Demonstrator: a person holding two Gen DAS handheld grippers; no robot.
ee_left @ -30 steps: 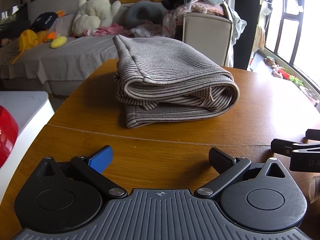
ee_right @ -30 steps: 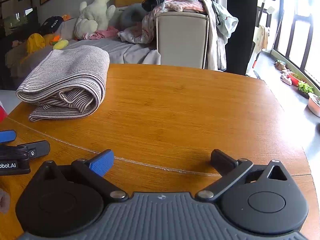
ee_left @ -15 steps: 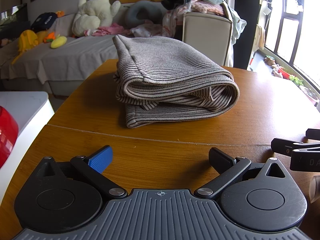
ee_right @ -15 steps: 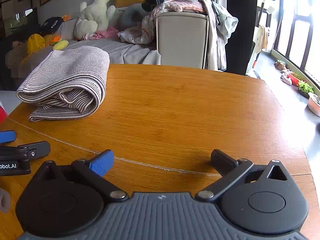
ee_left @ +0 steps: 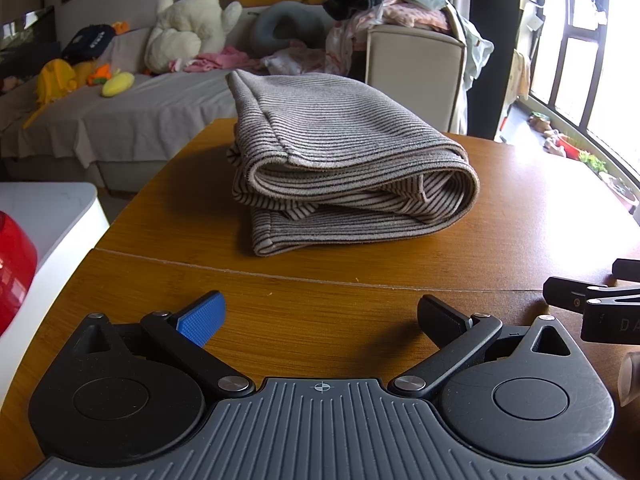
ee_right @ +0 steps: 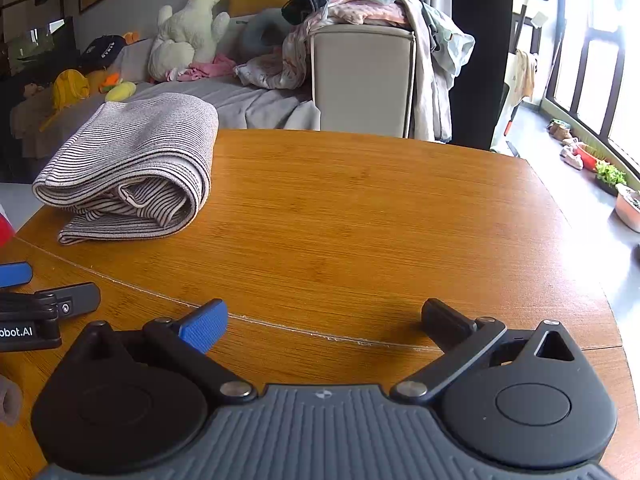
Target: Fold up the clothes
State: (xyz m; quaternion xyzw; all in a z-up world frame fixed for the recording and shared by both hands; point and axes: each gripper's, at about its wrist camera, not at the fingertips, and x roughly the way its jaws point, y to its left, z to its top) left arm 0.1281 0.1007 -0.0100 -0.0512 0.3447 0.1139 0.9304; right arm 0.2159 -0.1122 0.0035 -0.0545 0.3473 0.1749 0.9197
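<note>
Folded striped garment (ee_left: 340, 168) on wooden table (ee_right: 380, 220); sofa (ee_left: 160, 116) behind; both grippers' fingers (ee_left: 202, 314) spread wide, empty.

From my right claw's camera, the side of my left claw (ee_right: 40, 312) reads "obot.AI", cut off at the frame edge. My right claw (ee_left: 600, 304) shows the letters "DA", likewise cut off.

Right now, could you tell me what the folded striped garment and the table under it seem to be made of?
The striped garment looks like a soft ribbed knit, probably cotton or a blend: matte, with fine dark stripes on beige and rounded, limp folds. The table looks like wood or bamboo veneer with a smooth, slightly glossy finish: it shows straight orange-brown grain, window glare and a thin seam line across the top.
</note>
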